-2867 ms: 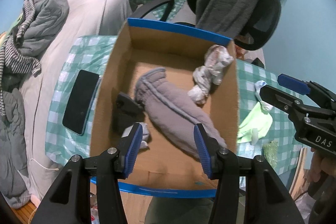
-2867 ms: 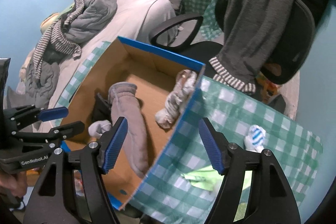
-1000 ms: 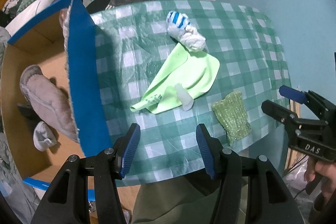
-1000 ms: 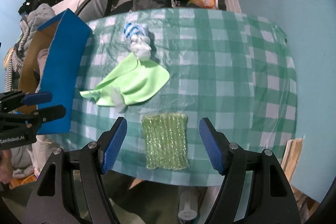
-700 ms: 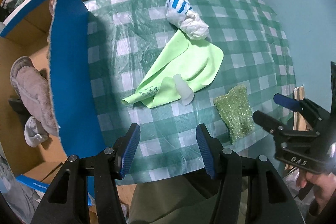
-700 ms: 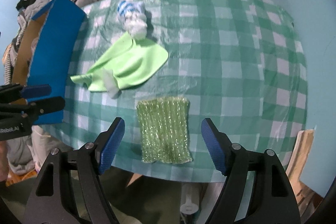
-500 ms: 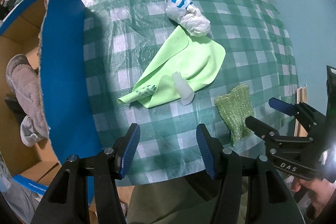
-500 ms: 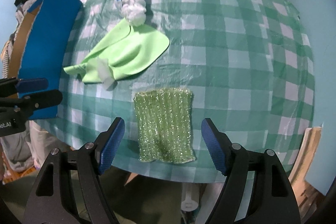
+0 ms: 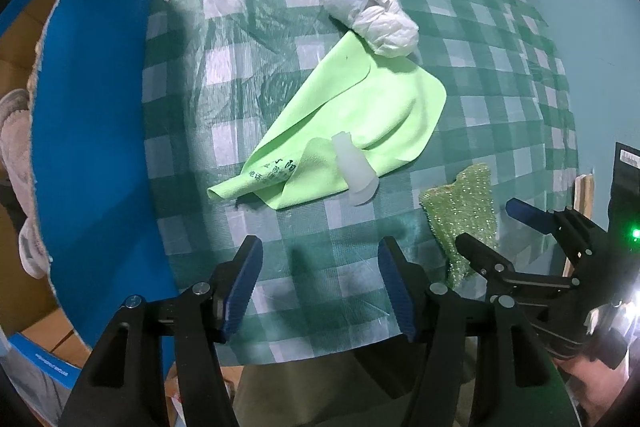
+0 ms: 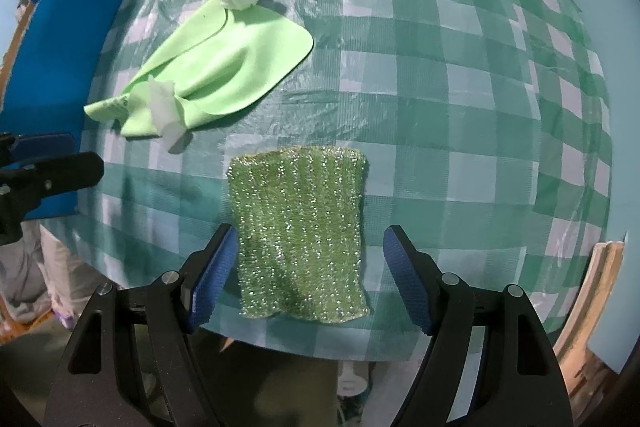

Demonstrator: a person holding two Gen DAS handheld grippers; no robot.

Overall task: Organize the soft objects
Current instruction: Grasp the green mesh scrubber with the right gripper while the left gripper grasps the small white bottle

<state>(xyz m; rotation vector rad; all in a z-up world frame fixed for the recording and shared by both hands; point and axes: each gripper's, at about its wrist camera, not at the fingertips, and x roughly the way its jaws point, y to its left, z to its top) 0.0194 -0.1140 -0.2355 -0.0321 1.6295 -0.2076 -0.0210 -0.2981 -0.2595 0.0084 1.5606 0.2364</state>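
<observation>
With my right gripper (image 10: pixel 308 267) spread wide over the near table edge, the sparkly green scrubber (image 10: pixel 298 231) lies flat between its fingers, untouched.

- Left gripper (image 9: pixel 320 283): open, empty, over bare tablecloth (image 9: pixel 480 39).
- Green cloth (image 9: pixel 360 123): crumpled mid-table, a small white scrap (image 9: pixel 356 175) on it.
- Plastic bag (image 9: pixel 368 7): bunched, touching the cloth's far corner.
- Box (image 9: pixel 88 131): blue flap at my left, gray slipper (image 9: pixel 16 135) inside.

Risks, as I judge them: the thin scrubber may slide off the edge if my fingers push instead of pinch; closing low could snag the tablecloth and drag everything.
</observation>
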